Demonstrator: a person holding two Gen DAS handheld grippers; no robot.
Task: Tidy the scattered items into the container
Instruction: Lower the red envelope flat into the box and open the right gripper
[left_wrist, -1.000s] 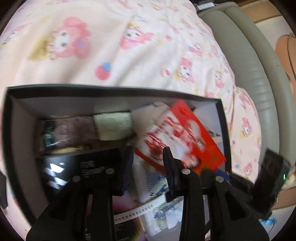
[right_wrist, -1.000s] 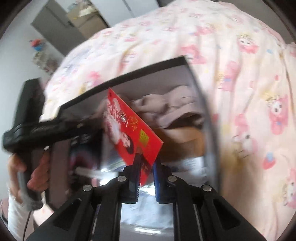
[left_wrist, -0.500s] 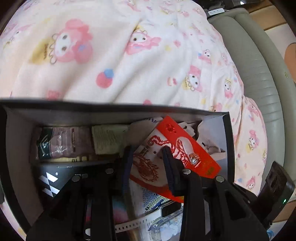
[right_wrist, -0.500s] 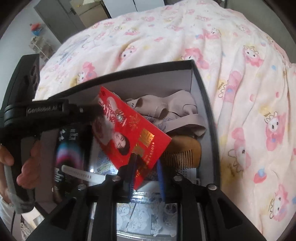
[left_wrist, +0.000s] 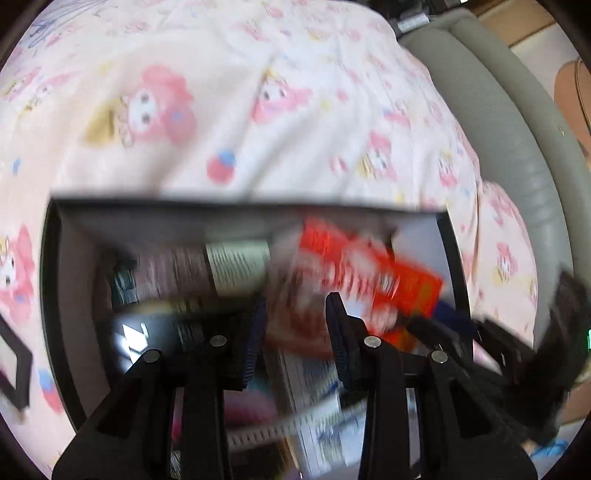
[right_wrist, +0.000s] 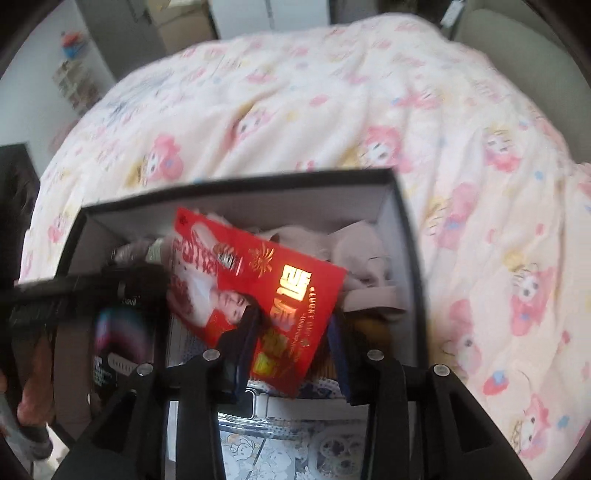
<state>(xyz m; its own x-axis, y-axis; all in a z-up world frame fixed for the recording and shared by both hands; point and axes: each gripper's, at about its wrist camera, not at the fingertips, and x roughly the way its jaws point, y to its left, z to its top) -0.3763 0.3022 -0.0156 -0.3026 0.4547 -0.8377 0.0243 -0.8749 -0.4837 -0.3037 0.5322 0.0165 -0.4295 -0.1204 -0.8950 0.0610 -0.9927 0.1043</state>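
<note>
Box: dark, open-topped, on a bed under a pink cartoon quilt. Already filled with soft beige cloth, a black packet, rolled items and printed sheets.

Red packet: flat red card-like envelope with gold print. One second ago it stood tilted, pinched at its lower edge by the right tool. Now it lies flatter across the contents, inside the box, its lower end between the spread fingers without clear contact.

Right hand-held gripper: jaws wide apart, holding nothing; half a second ago they had only begun to part. Judged: the envelope has just been released.

Left hand-held gripper: jaws apart, nothing between them, poised over the box's middle, as in both earlier views. Its picture is motion-blurred; the red packet shows only as a smear toward the box's right side.

Bearing on task: this item counts as stowed. No loose items show on the visible quilt; whether others remain out of view cannot be told.
</note>
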